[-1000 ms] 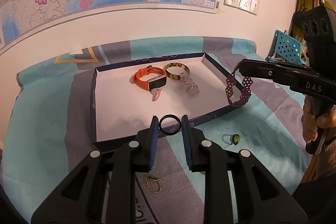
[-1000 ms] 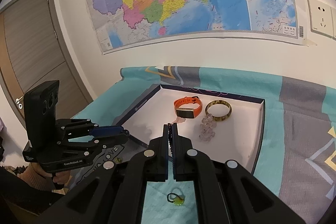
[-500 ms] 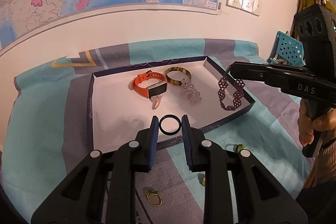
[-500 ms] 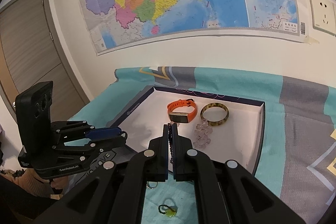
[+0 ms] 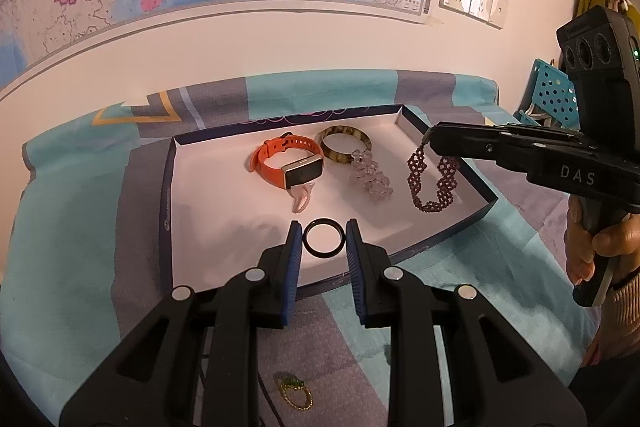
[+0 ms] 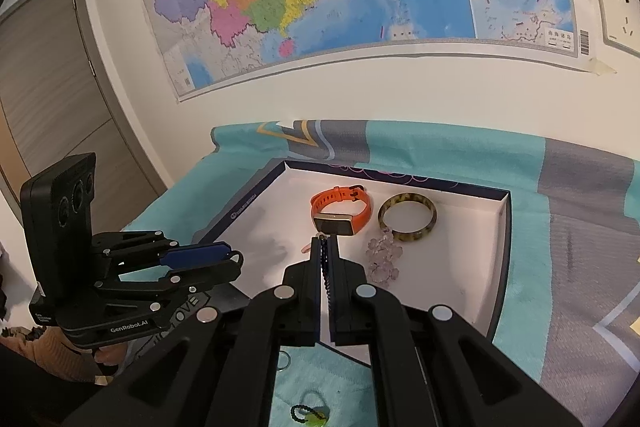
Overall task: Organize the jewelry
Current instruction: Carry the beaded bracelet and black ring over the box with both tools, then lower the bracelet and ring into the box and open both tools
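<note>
A: Jewelry is being gathered into the white-lined box (image 5: 448, 223) on the patterned cloth (image 5: 80, 227). How much of it can be counted as sorted?

B: Three or four pieces are seen lying inside already, largest first: the orange watch (image 5: 286, 163), the tortoiseshell bangle (image 5: 343, 147) just beside it, and the clear crystal bracelet (image 5: 370, 175) touching the bangle's near edge. A small pale pink piece (image 5: 300, 199) is also seen by the watch; what it is cannot be told.

A: And what is left?

B: Two pieces are in hand and not yet set down. Outside the box, a gold ring with green stones (image 5: 296, 393) is left on the cloth, and in the right wrist view a green-and-dark beaded piece (image 6: 310, 415) and a thin ring (image 6: 283, 363) are seen there too. Roughly half is judged done.

A: How are the grippers held?

B: Both are pitched downward toward the box. The left gripper (image 5: 323, 247) is held over the near wall, its jaws narrowed onto a black ring (image 5: 323, 243), which is pinched by its edges. The right gripper (image 5: 430, 139) is reached in from the right side, closed fully on a dark purple beaded bracelet (image 5: 434, 183), which hangs from the tip with its lower loop at or just above the box floor; contact cannot be told.
</note>
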`<control>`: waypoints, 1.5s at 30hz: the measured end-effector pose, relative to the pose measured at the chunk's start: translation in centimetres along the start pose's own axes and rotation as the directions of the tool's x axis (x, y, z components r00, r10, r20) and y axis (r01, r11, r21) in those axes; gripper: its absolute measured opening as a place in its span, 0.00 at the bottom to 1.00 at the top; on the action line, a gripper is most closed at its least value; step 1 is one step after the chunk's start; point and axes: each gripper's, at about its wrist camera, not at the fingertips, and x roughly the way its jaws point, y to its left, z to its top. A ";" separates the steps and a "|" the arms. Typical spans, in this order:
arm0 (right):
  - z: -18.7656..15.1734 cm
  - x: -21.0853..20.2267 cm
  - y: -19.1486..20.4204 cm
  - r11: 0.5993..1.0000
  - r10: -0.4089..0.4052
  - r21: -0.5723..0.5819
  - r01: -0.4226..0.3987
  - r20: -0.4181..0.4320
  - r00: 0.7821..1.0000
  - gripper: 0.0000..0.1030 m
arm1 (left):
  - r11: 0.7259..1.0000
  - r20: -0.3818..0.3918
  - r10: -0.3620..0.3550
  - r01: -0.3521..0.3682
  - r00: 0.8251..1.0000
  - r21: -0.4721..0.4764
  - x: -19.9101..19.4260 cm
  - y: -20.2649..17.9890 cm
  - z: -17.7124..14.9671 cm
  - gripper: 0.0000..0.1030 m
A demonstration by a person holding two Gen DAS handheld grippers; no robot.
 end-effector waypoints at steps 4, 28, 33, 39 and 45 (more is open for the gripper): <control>0.0 0.4 -0.2 1.000 -0.001 0.004 0.001 -0.006 1.000 0.02 | 1.000 -0.006 0.001 -0.001 1.000 -0.007 0.3 0.1 0.0 0.22; 0.2 2.1 -0.9 1.000 -0.005 0.024 0.006 -0.037 0.999 0.02 | 1.000 -0.046 -0.001 0.000 0.999 -0.023 2.4 0.2 0.5 0.22; 0.3 2.5 -1.0 1.000 -0.001 0.027 0.002 -0.045 0.999 0.02 | 1.000 -0.056 0.005 -0.007 0.998 -0.025 3.0 0.3 0.6 0.22; 0.4 2.9 -1.1 1.000 0.002 0.027 -0.001 -0.051 0.999 0.02 | 1.000 -0.063 0.009 -0.011 0.998 -0.025 3.4 0.2 0.6 0.22; 0.6 3.3 -1.4 0.999 0.004 0.032 -0.002 -0.054 0.999 0.02 | 1.000 -0.067 0.009 -0.011 0.998 -0.027 3.7 0.3 0.8 0.22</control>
